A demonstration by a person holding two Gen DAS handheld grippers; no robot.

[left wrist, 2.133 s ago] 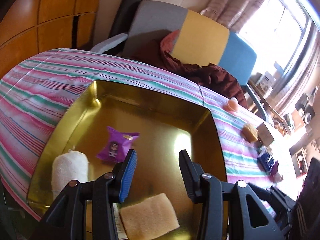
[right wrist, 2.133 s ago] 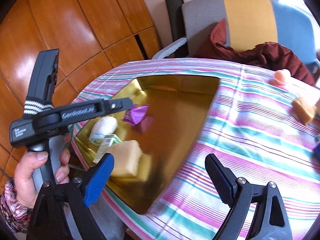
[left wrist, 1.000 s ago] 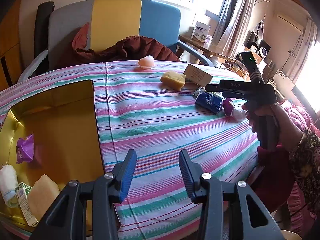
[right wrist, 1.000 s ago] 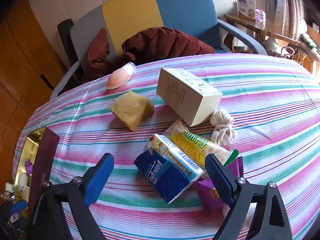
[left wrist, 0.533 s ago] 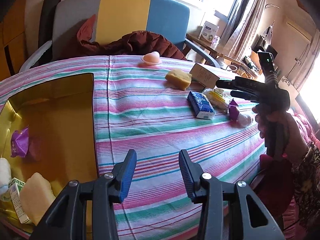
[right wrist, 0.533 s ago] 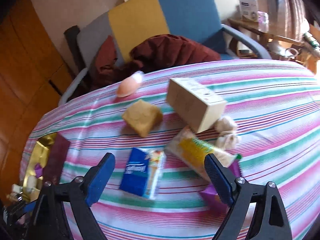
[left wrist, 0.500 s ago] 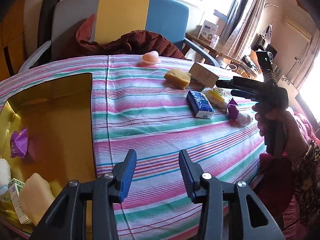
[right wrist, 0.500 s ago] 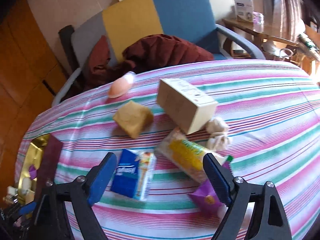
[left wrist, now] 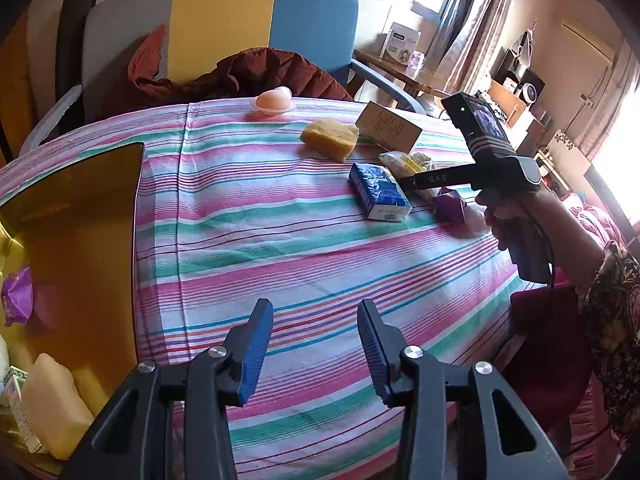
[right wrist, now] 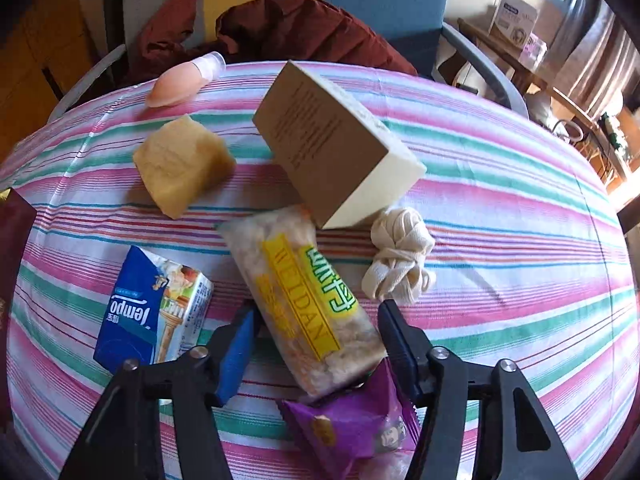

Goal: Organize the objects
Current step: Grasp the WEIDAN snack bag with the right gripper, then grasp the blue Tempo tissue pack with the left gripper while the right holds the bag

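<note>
Straddling the clear-wrapped snack bar with the yellow and green label (right wrist: 304,304), the right gripper (right wrist: 316,340) has just been closing, its jaws now at either long side of the near end, whether pressing yet I cannot tell. The bar lies on the pink and green striped tablecloth (right wrist: 500,208), its long axis running away from the tool toward the tan cardboard box (right wrist: 332,148), so the jaws cross its narrow width. The left gripper (left wrist: 316,344) hovers part-open and empty, well apart, beside the gold metal tray (left wrist: 80,208), the likely destination.
</note>
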